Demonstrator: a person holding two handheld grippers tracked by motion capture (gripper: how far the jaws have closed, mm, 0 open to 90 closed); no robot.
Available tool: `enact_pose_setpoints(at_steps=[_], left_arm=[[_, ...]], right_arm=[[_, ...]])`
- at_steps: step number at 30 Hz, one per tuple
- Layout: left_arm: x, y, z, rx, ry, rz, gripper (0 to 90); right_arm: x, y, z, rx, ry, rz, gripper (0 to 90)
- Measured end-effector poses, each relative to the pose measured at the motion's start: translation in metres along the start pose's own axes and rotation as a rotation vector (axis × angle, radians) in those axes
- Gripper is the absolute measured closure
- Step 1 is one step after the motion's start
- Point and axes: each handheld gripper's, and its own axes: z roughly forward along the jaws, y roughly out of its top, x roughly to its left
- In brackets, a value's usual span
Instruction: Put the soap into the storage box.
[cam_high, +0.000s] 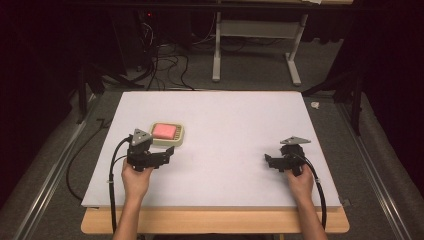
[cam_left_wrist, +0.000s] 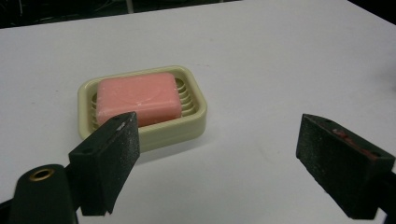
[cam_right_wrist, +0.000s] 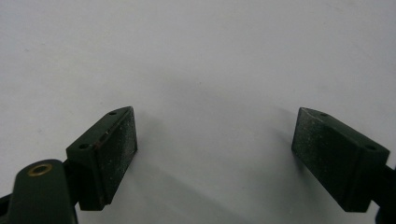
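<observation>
On the white table (cam_high: 225, 150), toward its left side, a cream soap dish (cam_left_wrist: 142, 133) holds a pink bar of soap (cam_left_wrist: 137, 98) lying flat on its ridged floor. Just in front of the dish hovers the left gripper (cam_left_wrist: 215, 158), jaws spread wide and empty, the dish lying ahead of its left jaw. Well apart on the right, the right gripper (cam_right_wrist: 215, 149) is likewise spread wide over bare table, gripping nothing.
</observation>
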Motion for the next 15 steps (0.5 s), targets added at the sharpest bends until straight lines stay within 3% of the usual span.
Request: enact_pose_setpoints(at_steps=[15], left_arm=[[-0.0111,-0.0095,0.0024,0.013,-0.037,0.008,14.4]], right_arm=[[0.0000,0.0000,0.0000,0.000,0.000,0.000,14.8]])
